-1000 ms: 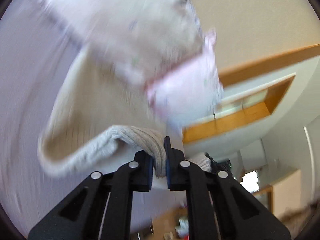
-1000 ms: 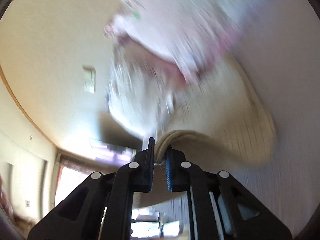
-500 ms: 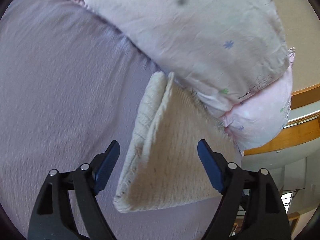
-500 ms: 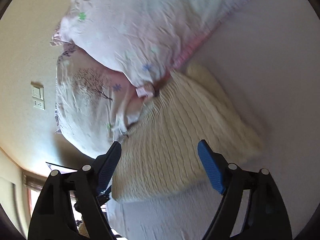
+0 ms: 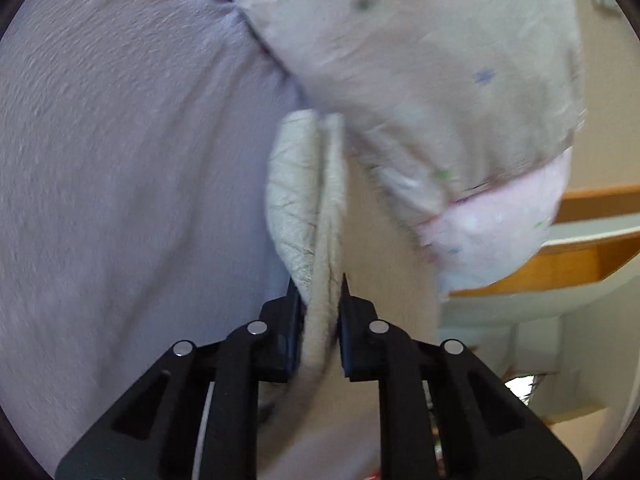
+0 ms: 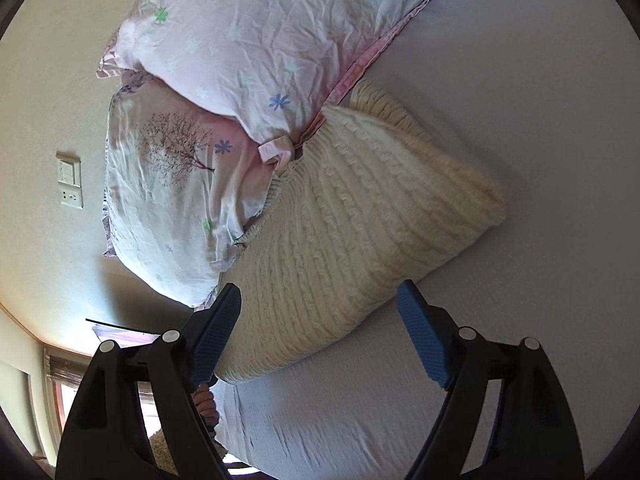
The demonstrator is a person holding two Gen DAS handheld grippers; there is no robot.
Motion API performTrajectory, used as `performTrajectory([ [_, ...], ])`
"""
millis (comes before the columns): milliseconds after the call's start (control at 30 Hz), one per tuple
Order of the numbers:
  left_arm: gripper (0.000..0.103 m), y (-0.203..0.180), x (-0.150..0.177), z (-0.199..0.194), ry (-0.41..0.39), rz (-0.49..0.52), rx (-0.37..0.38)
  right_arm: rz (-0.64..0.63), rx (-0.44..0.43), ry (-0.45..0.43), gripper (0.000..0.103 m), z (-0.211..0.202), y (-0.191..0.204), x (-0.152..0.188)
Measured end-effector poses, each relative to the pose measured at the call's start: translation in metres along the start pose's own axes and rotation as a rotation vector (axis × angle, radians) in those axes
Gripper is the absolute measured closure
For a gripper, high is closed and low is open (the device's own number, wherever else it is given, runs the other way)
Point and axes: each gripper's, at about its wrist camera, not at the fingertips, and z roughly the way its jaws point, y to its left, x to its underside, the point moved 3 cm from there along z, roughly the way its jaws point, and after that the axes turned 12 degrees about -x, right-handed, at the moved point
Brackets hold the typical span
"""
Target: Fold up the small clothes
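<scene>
A cream cable-knit sweater (image 6: 360, 232) lies folded on the lavender bed sheet (image 6: 540, 100), its far end against the pillows. My right gripper (image 6: 320, 328) is open and empty just short of the sweater's near edge. In the left wrist view my left gripper (image 5: 318, 292) is shut on the sweater's folded edge (image 5: 316, 208), which runs away from the jaws toward the pillows. That view is blurred by motion.
Two pale pink floral pillows (image 6: 248, 40) (image 6: 168, 184) are stacked at the head of the bed against a beige wall with a switch plate (image 6: 70, 184). The pillows also show in the left wrist view (image 5: 440, 80), with a wooden shelf (image 5: 580, 256) beyond.
Both grippers let the sweater go half a second ago and stood open. Now the left gripper has closed on the folded edge; the right stays open.
</scene>
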Motion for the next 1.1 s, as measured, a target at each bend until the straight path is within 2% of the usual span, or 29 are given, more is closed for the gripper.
performTrajectory([
  [67, 0.089, -0.029, 0.009, -0.01, -0.022, -0.006, 0.077, -0.01, 0.005, 0.004, 0.021, -0.008, -0.006, -0.014],
  [133, 0.089, -0.09, 0.024, -0.01, -0.02, 0.06, 0.159, -0.02, 0.004, -0.001, 0.021, -0.018, -0.01, -0.026],
  [200, 0.089, -0.149, 0.04, 0.004, 0.006, 0.123, 0.238, -0.03, -0.002, -0.013, 0.021, -0.028, -0.014, -0.04],
  [267, 0.089, -0.205, 0.059, 0.036, 0.031, 0.15, 0.304, -0.042, 0.0, -0.022, 0.021, -0.037, -0.018, -0.051],
  [300, 0.085, -0.234, 0.072, 0.064, 0.051, 0.144, 0.309, -0.045, 0.004, -0.023, 0.021, -0.04, -0.021, -0.055],
  [333, 0.073, -0.254, 0.082, 0.089, 0.073, 0.147, 0.299, -0.044, 0.01, -0.02, 0.021, -0.042, -0.025, -0.06],
  [367, 0.066, -0.269, 0.093, 0.114, 0.111, 0.155, 0.292, -0.038, 0.024, -0.018, 0.021, -0.045, -0.03, -0.064],
  [400, 0.057, -0.28, 0.104, 0.141, 0.194, 0.142, 0.282, -0.034, 0.031, -0.019, 0.021, -0.047, -0.032, -0.067],
  [433, 0.058, -0.283, 0.113, 0.155, 0.259, 0.101, 0.302, -0.03, 0.03, -0.02, 0.021, -0.05, -0.034, -0.071],
  [467, 0.058, -0.283, 0.119, 0.159, 0.292, 0.059, 0.357, -0.033, 0.02, -0.024, 0.021, -0.055, -0.034, -0.076],
  [500, 0.053, -0.282, 0.12, 0.153, 0.274, 0.066, 0.375, -0.045, 0.014, -0.024, 0.021, -0.057, -0.032, -0.081],
  [533, 0.041, -0.278, 0.118, 0.142, 0.222, 0.116, 0.346, -0.055, 0.01, -0.021, 0.021, -0.057, -0.029, -0.085],
  [567, 0.034, -0.272, 0.114, 0.13, 0.161, 0.164, 0.293, -0.069, -0.007, -0.005, 0.021, -0.054, -0.025, -0.091],
  [600, 0.028, -0.261, 0.105, 0.117, 0.08, 0.21, 0.2, -0.083, -0.028, 0.023, 0.021, -0.048, -0.019, -0.096],
  [667, 0.027, -0.239, 0.095, 0.107, 0.01, 0.238, 0.058, -0.118, -0.058, 0.1, 0.021, -0.027, -0.006, -0.102],
  [700, 0.027, -0.224, 0.089, 0.104, -0.001, 0.22, -0.016, -0.138, -0.059, 0.147, 0.021, -0.012, 0.0, -0.103],
  [733, 0.027, -0.21, 0.084, 0.102, -0.001, 0.191, -0.055, -0.154, -0.045, 0.176, 0.021, -0.001, 0.003, -0.103],
  [867, 0.025, -0.18, 0.087, 0.107, 0.005, 0.135, -0.15, -0.246, 0.029, 0.297, 0.037, 0.059, 0.014, -0.103],
  [900, 0.024, -0.169, 0.087, 0.103, 0.012, 0.134, -0.158, -0.261, 0.053, 0.312, 0.037, 0.069, 0.015, -0.102],
  [933, 0.024, -0.166, 0.089, 0.104, 0.018, 0.134, -0.166, -0.277, 0.086, 0.328, 0.042, 0.08, 0.014, -0.101],
  [1000, 0.023, -0.166, 0.093, 0.111, 0.023, 0.142, -0.183, -0.326, 0.17, 0.365, 0.085, 0.101, 0.009, -0.095],
  [1033, 0.023, -0.168, 0.089, 0.115, 0.024, 0.147, -0.193, -0.366, 0.206, 0.354, 0.095, 0.105, 0.01, -0.093],
  [1100, 0.021, -0.172, 0.088, 0.124, 0.025, 0.163, -0.222, -0.392, 0.247, 0.267, 0.096, 0.093, 0.013, -0.101],
])
